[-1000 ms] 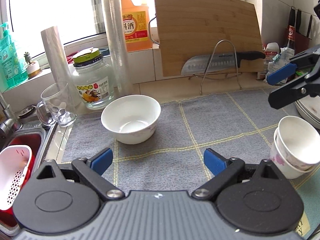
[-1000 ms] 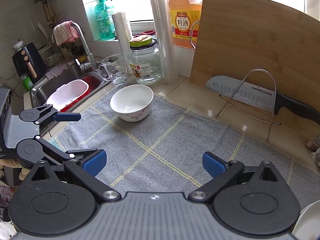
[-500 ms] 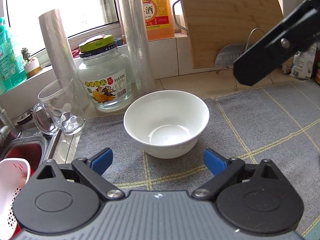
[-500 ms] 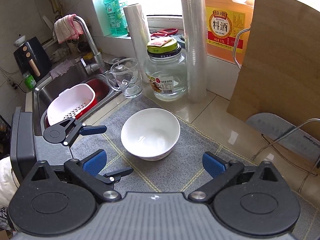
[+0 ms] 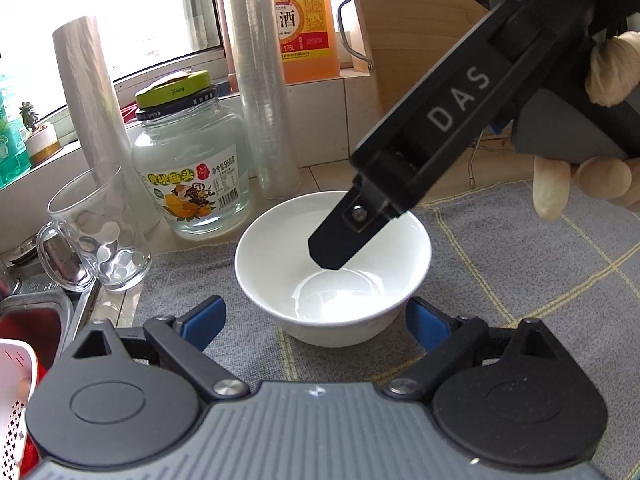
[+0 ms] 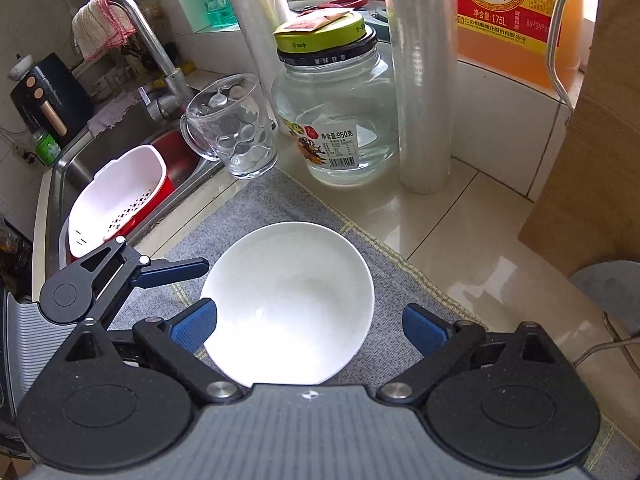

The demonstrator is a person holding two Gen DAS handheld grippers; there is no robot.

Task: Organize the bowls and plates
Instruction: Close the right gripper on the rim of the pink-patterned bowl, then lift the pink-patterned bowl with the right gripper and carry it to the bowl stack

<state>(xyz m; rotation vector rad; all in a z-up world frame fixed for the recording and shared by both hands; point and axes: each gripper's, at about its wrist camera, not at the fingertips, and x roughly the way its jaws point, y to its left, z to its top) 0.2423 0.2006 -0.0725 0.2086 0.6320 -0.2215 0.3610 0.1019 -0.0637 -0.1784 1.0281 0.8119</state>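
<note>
A white bowl stood upright on a grey checked mat covering the desk, close to the mat's corner nearest the sink. The left gripper was low in front of the bowl with its jaws wide apart, one blue pad to each side of the bowl's base; the pads stood clear of the bowl wall and gripped nothing. The right gripper pointed steeply down over the bowl, jaws also spread wide and just having been narrowing, with the bowl lying between and below its fingers. In the left wrist view one black finger of the right gripper reached over the rim into the bowl's hollow; whether it touched the inner wall could not be told. In the right wrist view the left-hand blue pad overlapped the bowl's rim, contact unclear, while the other pad stood apart from it. A gloved hand held the right gripper's body. Behind the bowl stood a glass jar with a green lid, a glass mug beside it, two upright rolls of clear film, an orange bottle and a wooden board. A white colander lay in the sink.
</note>
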